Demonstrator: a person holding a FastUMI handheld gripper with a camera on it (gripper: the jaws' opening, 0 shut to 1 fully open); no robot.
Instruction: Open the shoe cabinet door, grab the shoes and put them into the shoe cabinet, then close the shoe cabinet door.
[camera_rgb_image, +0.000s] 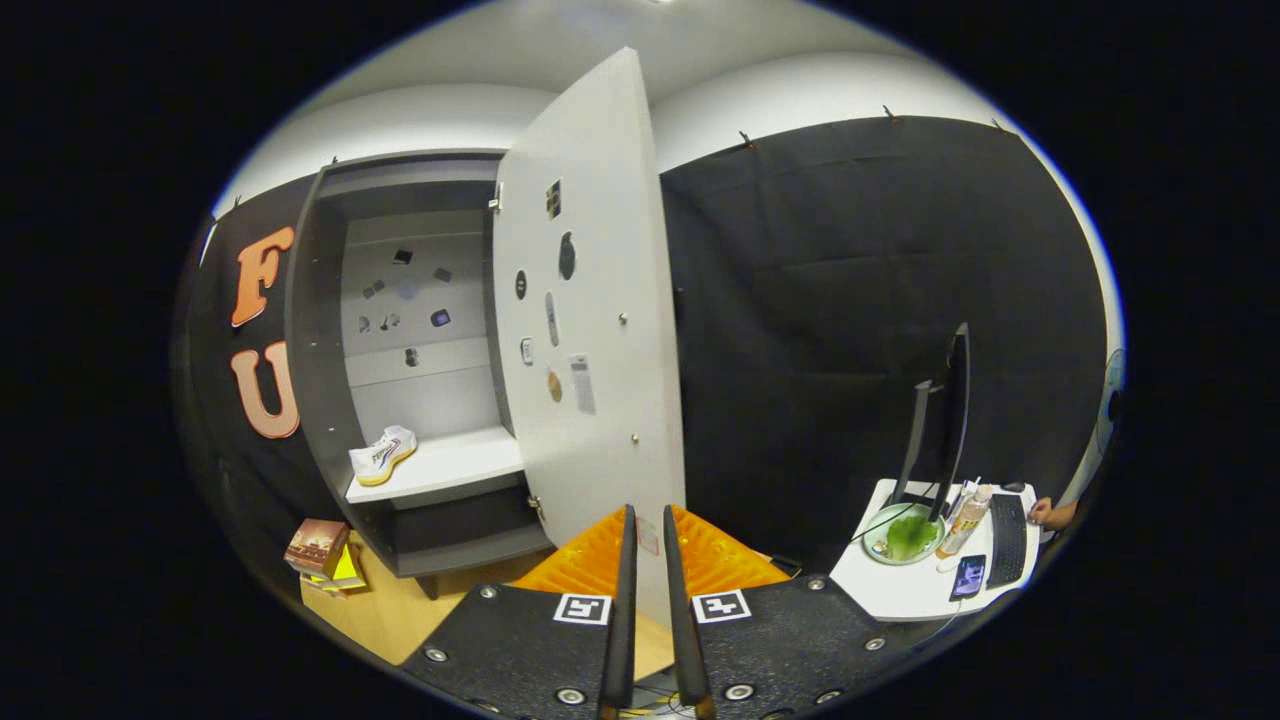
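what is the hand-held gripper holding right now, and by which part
It appears to hold the cabinet door by its bottom edge: the hand-held gripper has a finger on each face, though actual contact cannot be confirmed.

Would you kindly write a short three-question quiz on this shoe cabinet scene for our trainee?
1. True or false: the cabinet door is open.
2. Where is the white shoe? A) on the floor B) on a cabinet shelf C) in the hand-held gripper
3. What do the gripper's fingers straddle?

Key: 1 true. 2 B. 3 The door's lower edge; the fingers sit close together, one on each side, contact unclear.
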